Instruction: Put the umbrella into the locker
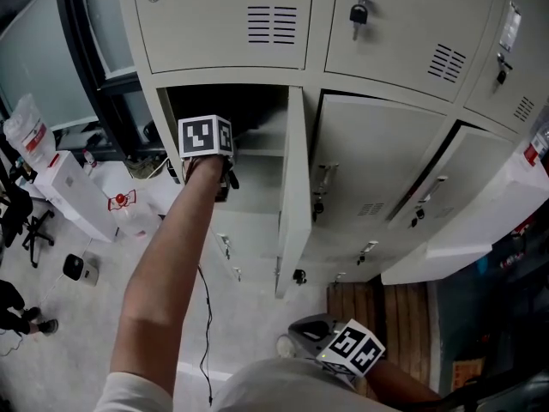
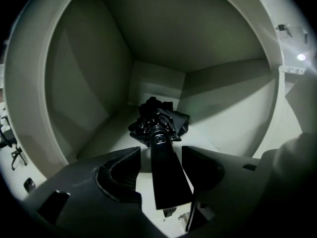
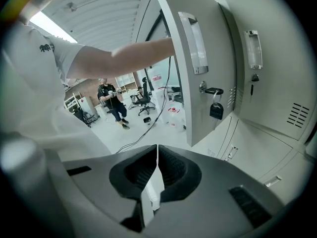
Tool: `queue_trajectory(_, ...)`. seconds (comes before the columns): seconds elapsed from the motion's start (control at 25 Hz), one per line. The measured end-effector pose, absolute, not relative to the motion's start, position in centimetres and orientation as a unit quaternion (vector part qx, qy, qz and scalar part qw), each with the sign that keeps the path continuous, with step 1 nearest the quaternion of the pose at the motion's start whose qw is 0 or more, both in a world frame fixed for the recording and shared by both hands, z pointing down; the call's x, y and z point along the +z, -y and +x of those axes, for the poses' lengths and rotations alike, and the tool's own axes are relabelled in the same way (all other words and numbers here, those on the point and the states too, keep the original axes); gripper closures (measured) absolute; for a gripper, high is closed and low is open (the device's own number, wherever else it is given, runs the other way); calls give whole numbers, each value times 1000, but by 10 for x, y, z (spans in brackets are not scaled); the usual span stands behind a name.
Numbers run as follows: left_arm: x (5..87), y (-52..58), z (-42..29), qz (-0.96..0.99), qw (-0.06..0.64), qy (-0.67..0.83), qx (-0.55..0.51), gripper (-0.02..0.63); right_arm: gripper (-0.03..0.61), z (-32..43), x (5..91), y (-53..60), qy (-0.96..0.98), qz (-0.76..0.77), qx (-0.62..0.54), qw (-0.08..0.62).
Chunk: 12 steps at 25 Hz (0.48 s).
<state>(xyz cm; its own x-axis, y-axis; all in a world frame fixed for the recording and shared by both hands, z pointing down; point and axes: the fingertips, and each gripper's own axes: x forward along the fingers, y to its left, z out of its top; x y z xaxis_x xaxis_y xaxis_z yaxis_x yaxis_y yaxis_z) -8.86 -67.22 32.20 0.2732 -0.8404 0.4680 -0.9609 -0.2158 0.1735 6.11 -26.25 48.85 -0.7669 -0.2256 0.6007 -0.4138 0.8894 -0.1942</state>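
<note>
The black folded umbrella (image 2: 161, 118) lies on the floor of the open locker compartment (image 2: 89, 83), canopy end toward the back corner. Its handle (image 2: 167, 175) points out at me and runs between the jaws of my left gripper (image 2: 161, 150), which stand open with a gap on each side of the handle. In the head view the left gripper (image 1: 225, 178) reaches into the dark compartment (image 1: 257, 114) beside its open door (image 1: 296, 187). My right gripper (image 3: 156, 150) is shut and empty, and in the head view this right gripper (image 1: 300, 329) is held low near my body.
Closed lockers with a padlock (image 3: 216, 110) and keys (image 1: 359, 11) surround the open one. Another door (image 1: 480, 221) stands ajar at the right. White boxes (image 1: 73, 191) and a cable (image 1: 206, 316) lie on the floor at left. A person (image 3: 111, 100) stands far behind.
</note>
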Motion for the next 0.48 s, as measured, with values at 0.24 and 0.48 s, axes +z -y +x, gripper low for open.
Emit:
queue_trajectory(0.24, 317, 638, -93, 782, 207, 573, 133, 354, 558, 46, 486, 246, 925, 169, 157, 301)
queue_trajectory(0.48, 314, 588, -108, 793, 199, 565, 115, 351, 558, 30, 489, 215, 925, 165, 149, 309)
